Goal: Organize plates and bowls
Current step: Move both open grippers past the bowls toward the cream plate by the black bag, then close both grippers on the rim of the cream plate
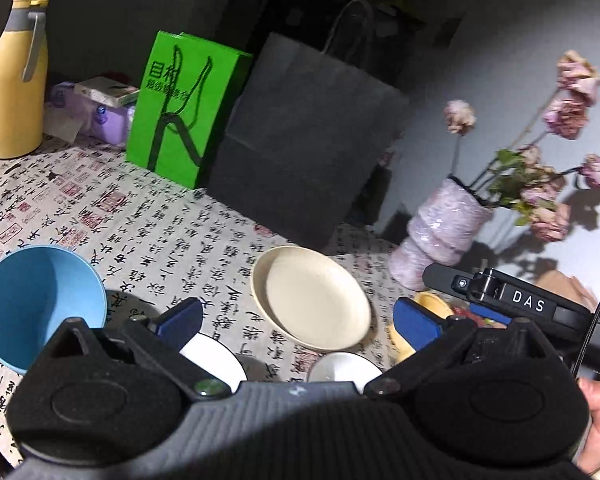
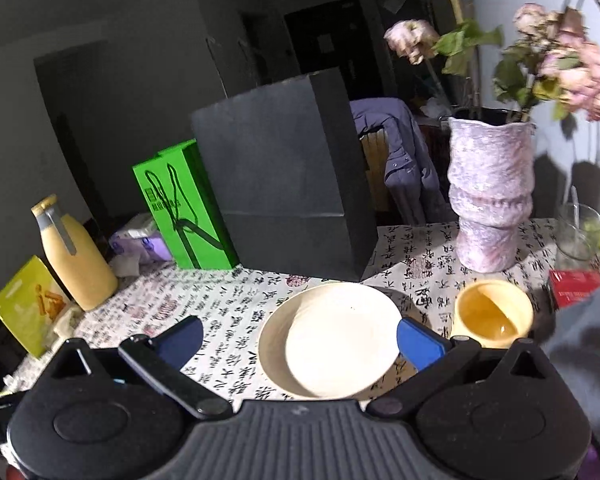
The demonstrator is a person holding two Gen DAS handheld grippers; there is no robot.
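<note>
Both tools, left (image 1: 296, 320) and right (image 2: 300, 340), gaped wide, holding nothing. My plate (image 2: 330, 340) lay before the vase (image 2: 490, 196): rigid, light, probably slick, so I'd pinch its rim.

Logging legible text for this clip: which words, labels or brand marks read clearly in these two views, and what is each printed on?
"DAS": white letters on the black bar of the right gripper, seen from the left wrist view.
"目" and a large "K"-like mark: green paper bag; its smaller line is too blurred to read.
Black calligraphy and red seals: printed tablecloth; too distorted to transcribe.
Yellow-green packet and red box: print too small or blurred.
</note>
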